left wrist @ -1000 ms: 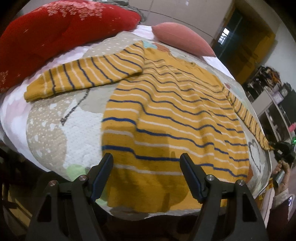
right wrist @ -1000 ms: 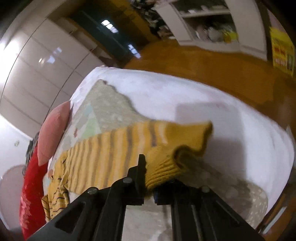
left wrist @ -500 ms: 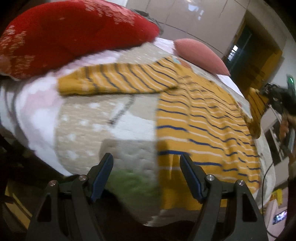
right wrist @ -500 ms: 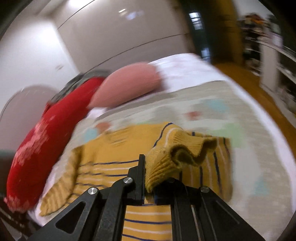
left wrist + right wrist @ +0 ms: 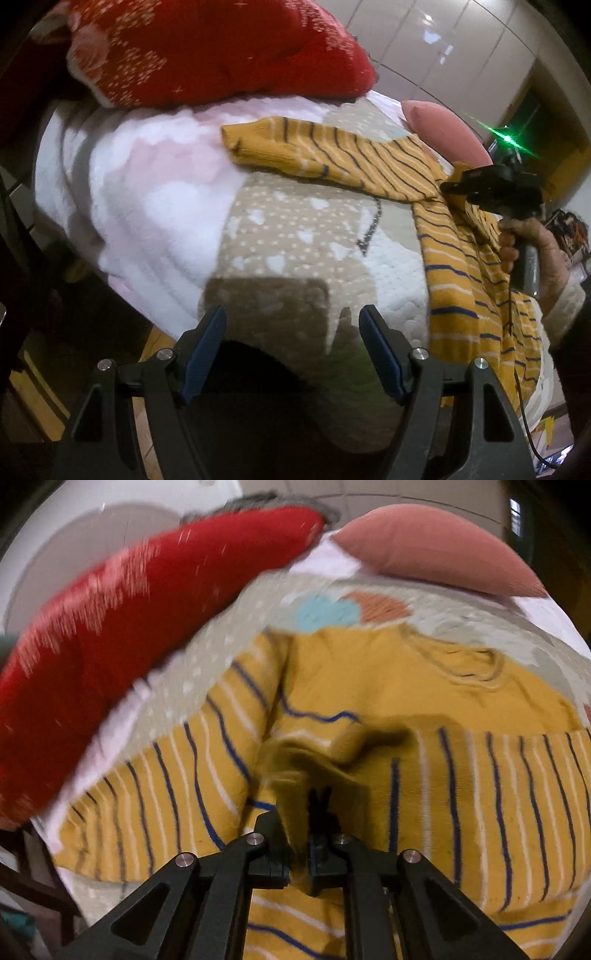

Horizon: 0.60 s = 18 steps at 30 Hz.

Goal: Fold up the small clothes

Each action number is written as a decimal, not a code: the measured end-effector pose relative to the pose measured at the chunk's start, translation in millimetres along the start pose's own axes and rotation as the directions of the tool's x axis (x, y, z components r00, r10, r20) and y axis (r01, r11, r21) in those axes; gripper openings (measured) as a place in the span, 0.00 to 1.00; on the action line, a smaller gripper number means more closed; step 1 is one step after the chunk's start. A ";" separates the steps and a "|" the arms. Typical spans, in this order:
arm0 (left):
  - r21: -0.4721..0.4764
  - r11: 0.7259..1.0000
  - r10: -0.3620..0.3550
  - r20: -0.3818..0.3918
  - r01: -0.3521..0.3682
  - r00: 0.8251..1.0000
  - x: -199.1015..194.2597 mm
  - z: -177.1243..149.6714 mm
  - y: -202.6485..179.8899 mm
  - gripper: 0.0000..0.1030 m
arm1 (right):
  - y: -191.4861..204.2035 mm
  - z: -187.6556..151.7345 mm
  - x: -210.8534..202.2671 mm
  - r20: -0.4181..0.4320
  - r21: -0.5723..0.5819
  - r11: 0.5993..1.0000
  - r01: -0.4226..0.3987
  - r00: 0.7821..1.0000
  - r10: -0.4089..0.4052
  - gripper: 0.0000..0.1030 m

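A mustard sweater with blue and white stripes (image 5: 406, 686) lies flat on the bed. Its right sleeve (image 5: 517, 794) is folded across the chest. My right gripper (image 5: 299, 834) hangs low over the chest, and its jaws are opening with the blurred sleeve cuff (image 5: 314, 749) still between them. In the left wrist view the same right gripper (image 5: 448, 186) sits in a person's hand (image 5: 532, 251) above the sweater (image 5: 461, 266). My left gripper (image 5: 293, 350) is open and empty at the bed's near edge. The spread left sleeve (image 5: 314, 155) lies well beyond it.
A beige dotted blanket (image 5: 295, 229) covers the bed beside a white and pink fleece (image 5: 147, 192). A red pillow (image 5: 221, 48) and a pink pillow (image 5: 443, 133) lie at the head end. A dark drop lies below the bed's near edge.
My right gripper swung the right sleeve from the bed's far side across onto the sweater's chest. My left gripper slid left along the bed edge, away from the hem, and stayed open.
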<state>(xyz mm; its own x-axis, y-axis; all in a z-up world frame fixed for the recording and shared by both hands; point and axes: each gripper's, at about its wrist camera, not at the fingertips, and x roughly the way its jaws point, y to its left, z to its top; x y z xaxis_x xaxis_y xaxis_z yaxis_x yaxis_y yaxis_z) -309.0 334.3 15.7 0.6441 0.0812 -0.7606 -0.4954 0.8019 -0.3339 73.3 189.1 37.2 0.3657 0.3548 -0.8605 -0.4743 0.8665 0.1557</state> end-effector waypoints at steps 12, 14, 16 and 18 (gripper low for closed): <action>-0.082 0.997 0.010 0.010 -0.009 1.000 -7.0 -3.5 28.4 0.71 | 89.5 -18.5 -39.6 0.022 -0.237 0.966 -0.107 0.993 0.115 0.42; -0.091 0.996 0.015 0.009 -0.014 1.000 -8.6 -4.9 32.7 0.71 | 124.3 -34.7 -40.2 -0.017 -0.335 0.930 -0.152 0.988 0.155 0.51; -0.098 0.995 0.020 0.009 -0.019 1.000 -9.9 -6.8 35.4 0.71 | 162.8 -52.5 -37.0 -0.064 -0.441 0.877 -0.191 0.981 0.182 0.56; -0.105 0.994 0.025 0.008 -0.024 1.000 -10.5 -8.3 38.9 0.71 | 195.1 -72.8 -32.8 -0.086 -0.538 0.820 -0.193 0.981 0.174 0.59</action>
<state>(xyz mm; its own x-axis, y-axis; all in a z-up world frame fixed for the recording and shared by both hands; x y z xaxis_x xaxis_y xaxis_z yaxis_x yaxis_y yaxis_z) -339.8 359.7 6.1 0.6362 0.1065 -0.7642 -0.5696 0.7328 -0.3721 -89.5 321.0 60.4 0.2067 0.4687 -0.8588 -0.8908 0.4532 0.0329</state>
